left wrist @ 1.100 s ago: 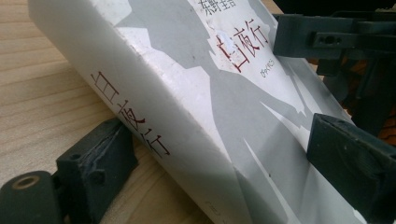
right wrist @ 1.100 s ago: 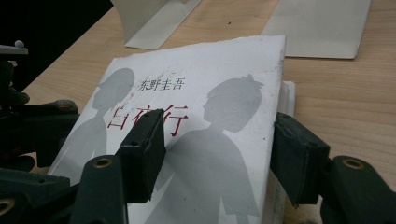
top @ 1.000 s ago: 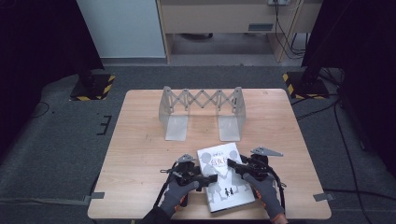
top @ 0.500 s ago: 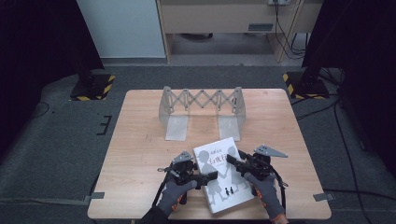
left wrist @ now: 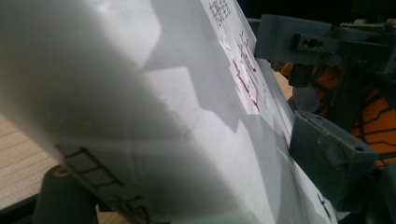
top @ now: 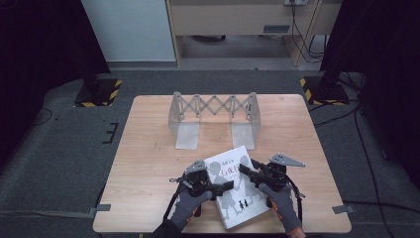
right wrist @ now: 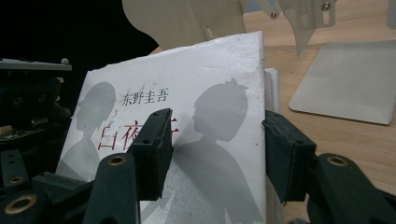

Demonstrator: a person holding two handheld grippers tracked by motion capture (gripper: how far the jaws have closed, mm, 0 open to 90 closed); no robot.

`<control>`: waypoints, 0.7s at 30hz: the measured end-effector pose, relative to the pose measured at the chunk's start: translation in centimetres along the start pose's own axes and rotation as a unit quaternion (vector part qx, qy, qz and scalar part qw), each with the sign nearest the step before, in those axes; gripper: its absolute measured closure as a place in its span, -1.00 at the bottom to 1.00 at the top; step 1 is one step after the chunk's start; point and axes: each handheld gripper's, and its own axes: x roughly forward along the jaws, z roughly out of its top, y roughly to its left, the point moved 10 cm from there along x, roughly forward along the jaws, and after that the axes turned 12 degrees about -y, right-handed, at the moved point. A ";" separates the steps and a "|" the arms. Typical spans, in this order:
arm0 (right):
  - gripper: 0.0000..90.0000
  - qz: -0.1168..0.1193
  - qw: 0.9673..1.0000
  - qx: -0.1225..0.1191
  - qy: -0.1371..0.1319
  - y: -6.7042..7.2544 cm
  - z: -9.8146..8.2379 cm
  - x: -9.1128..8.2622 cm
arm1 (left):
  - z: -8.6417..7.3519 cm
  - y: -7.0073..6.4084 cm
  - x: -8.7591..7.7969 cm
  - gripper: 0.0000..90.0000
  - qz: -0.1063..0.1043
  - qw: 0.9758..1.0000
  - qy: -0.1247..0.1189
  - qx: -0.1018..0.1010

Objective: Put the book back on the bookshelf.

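The white paperback book with grey silhouette figures on its cover lay at the near edge of the light wooden surface, in front of the grey expanding metal book rack. The right claw clamped the book's right edge, one pad on the cover and one against the page block, as the right gripper view showed. The left claw had just been closing around the left edge; the cover sat between its jaws, but firm pad contact could not be confirmed. For a good lift, both claws should probably grip fully, rise together and keep the book level before carrying it toward the rack's base plates.
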 end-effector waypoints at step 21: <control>-0.24 0.000 0.999 0.033 0.027 -0.9 -0.6 0.0 | 0.7 -0.2 -0.5 -0.29 -0.023 0.999 -0.017 -0.031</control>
